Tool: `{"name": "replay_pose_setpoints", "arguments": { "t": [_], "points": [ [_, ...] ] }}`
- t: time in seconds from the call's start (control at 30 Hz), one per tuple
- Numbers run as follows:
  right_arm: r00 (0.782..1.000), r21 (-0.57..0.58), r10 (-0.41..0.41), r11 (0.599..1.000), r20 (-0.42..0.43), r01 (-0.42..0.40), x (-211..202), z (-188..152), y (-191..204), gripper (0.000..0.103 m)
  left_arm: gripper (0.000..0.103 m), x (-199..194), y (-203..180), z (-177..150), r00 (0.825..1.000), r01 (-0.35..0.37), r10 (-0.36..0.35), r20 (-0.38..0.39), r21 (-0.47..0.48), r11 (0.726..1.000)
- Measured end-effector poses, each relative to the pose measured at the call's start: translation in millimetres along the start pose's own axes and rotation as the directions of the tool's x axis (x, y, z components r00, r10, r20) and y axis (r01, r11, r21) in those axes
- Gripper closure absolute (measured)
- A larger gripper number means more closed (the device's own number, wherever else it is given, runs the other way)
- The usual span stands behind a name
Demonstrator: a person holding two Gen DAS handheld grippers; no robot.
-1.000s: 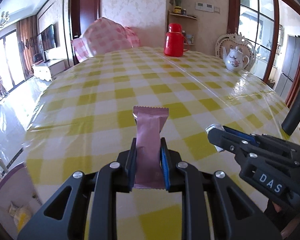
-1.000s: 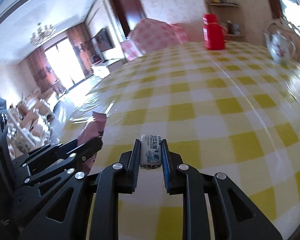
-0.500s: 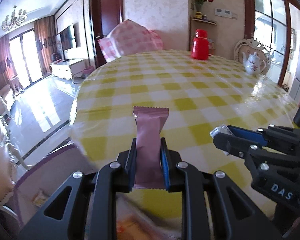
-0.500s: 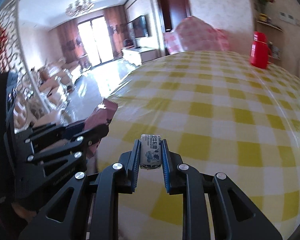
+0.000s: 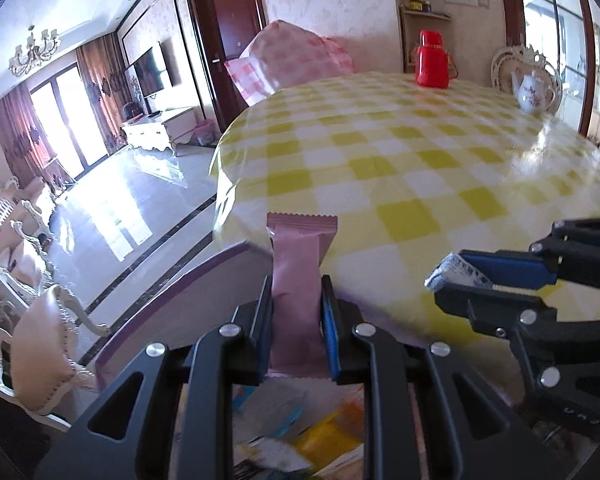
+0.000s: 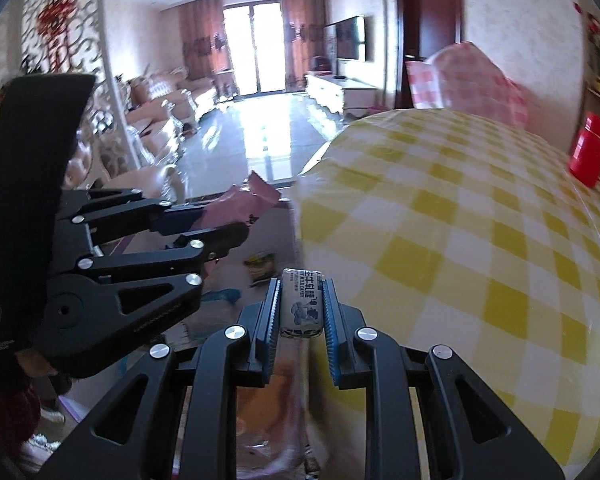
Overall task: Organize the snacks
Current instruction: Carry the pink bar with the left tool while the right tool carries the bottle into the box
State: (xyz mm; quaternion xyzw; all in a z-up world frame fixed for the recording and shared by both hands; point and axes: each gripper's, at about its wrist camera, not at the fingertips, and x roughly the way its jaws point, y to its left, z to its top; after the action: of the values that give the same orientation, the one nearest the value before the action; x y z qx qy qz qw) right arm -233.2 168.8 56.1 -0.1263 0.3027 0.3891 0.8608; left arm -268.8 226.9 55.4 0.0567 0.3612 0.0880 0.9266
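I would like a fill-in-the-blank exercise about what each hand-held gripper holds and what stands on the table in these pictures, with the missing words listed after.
1. The left hand-held gripper is shut on a snack bar whose wrapper is ____ in colour.
2. The right hand-held gripper is shut on a small milk candy with ____ print on its white wrapper.
3. At the far end of the table stands a ____ thermos.
4. The tablecloth is checked in white and ____.

Missing words: pink; blue; red; yellow

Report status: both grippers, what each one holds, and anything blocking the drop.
Left gripper shut on pink snack bar. Right gripper shut on milk candy. Both past table edge, over purple-rimmed box of snacks. Nothing in the way.
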Motion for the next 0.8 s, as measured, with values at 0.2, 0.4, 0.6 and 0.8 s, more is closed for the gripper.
{"name": "replay_pose_setpoints", "arguments": {
  "t": [0.2,0.4,0.6,0.8],
  "points": [
    [0.998,-0.054,0.041,0.998,-0.042,-0.043,14,-2,24,0.083,0.082,10,25,-19,0.997,-0.045,0.044,-0.059,-0.006,0.999],
    [0.993,-0.094,0.083,0.991,-0.081,-0.09,25,-7,43,0.083,0.082,24,39,-31,0.993,-0.057,0.053,-0.102,-0.041,0.998],
    [0.987,-0.106,0.137,0.984,-0.088,-0.146,26,-11,51,0.082,0.079,31,40,-34,0.992,-0.068,0.061,-0.113,-0.057,0.996],
    [0.988,-0.059,0.14,0.988,-0.063,-0.144,17,-6,42,0.063,0.012,17,53,-31,0.989,-0.149,0.15,0.0,-0.12,0.982]
  ]
}}
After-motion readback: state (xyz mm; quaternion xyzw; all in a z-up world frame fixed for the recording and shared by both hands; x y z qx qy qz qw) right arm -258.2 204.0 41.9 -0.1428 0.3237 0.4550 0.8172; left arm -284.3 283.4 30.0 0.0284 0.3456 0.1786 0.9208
